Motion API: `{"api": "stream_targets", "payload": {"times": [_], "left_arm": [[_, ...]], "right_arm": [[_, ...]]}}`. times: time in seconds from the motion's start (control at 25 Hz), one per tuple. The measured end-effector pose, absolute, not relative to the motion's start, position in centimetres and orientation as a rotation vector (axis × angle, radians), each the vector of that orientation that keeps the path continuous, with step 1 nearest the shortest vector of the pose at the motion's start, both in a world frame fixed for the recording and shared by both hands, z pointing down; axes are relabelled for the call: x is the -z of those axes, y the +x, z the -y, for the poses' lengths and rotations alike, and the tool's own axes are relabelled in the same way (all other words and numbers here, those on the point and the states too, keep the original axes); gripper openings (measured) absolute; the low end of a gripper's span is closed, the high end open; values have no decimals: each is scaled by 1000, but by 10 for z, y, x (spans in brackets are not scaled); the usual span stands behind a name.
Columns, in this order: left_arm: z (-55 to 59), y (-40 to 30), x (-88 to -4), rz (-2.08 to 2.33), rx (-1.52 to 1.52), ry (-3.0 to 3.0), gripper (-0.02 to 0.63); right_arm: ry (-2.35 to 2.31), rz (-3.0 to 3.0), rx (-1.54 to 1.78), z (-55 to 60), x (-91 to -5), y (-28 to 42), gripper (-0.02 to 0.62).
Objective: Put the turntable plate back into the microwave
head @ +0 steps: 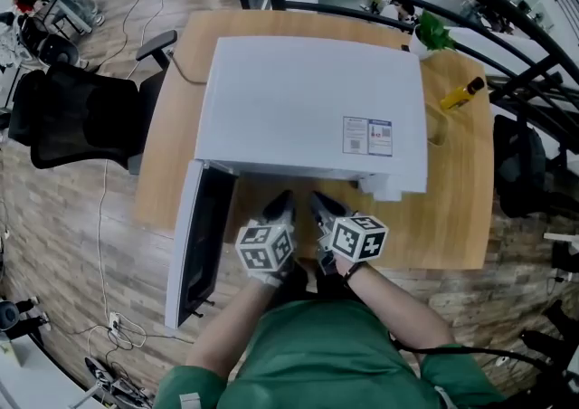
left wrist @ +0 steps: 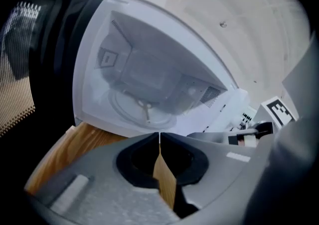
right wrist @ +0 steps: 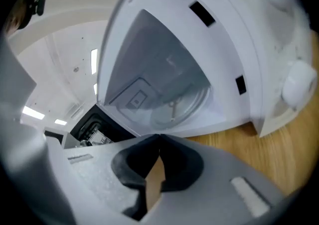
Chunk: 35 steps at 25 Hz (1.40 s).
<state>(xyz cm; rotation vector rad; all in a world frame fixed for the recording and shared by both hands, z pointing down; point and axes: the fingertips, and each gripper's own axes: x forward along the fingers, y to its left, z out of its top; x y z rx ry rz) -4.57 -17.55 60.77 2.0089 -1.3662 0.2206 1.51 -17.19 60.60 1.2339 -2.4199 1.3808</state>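
**Both grippers empty and shut in front of the open microwave, plate inside**

A person in a green top is standing at the near edge of a light wooden table [head: 452, 208], holding both tools side by side just in front of the oven opening. The left gripper [head: 280, 204] is keeping its grey jaws pressed together at the tips; its own view [left wrist: 159, 134] is showing only a sliver of wood grain through the gap behind them, and nothing is caught between the pads. The right gripper [head: 318, 204] is doing the same just beside it, its jaws meeting tip to tip [right wrist: 158, 137] with nothing in their grasp.

Beyond the jaws, the boxy white microwave [head: 308, 99] is standing with its dark-windowed door [head: 194, 253] swung wide to the person's left. The round clear glass turntable plate [left wrist: 129, 112] is lying flat on the cavity floor [right wrist: 189, 107], with the spokes of a support showing through its centre. A round white knob [right wrist: 297, 82] is sitting on the front panel to the right of the opening.

Farther off, a rectangular printed sticker [head: 368, 136] is lying on the oven's top. A small yellow object [head: 462, 92] is lying on the table toward the far right, a green potted plant [head: 432, 32] is sitting at the back corner, and a black office chair [head: 86, 122] is standing off the table's left side.
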Motion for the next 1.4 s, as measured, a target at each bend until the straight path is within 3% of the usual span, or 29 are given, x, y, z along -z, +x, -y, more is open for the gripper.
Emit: {"api": "stream_targets", "payload": {"times": [0.84,1.4], "left_arm": [[140,-57,-455,1583,-232,2375,14],[125,-44,-419,1586,-128,2439,14]], "right_arm": [[1200,2722,-403,145,-436,9,3],[1201,2746,-190,137,-398,9,3]]}}
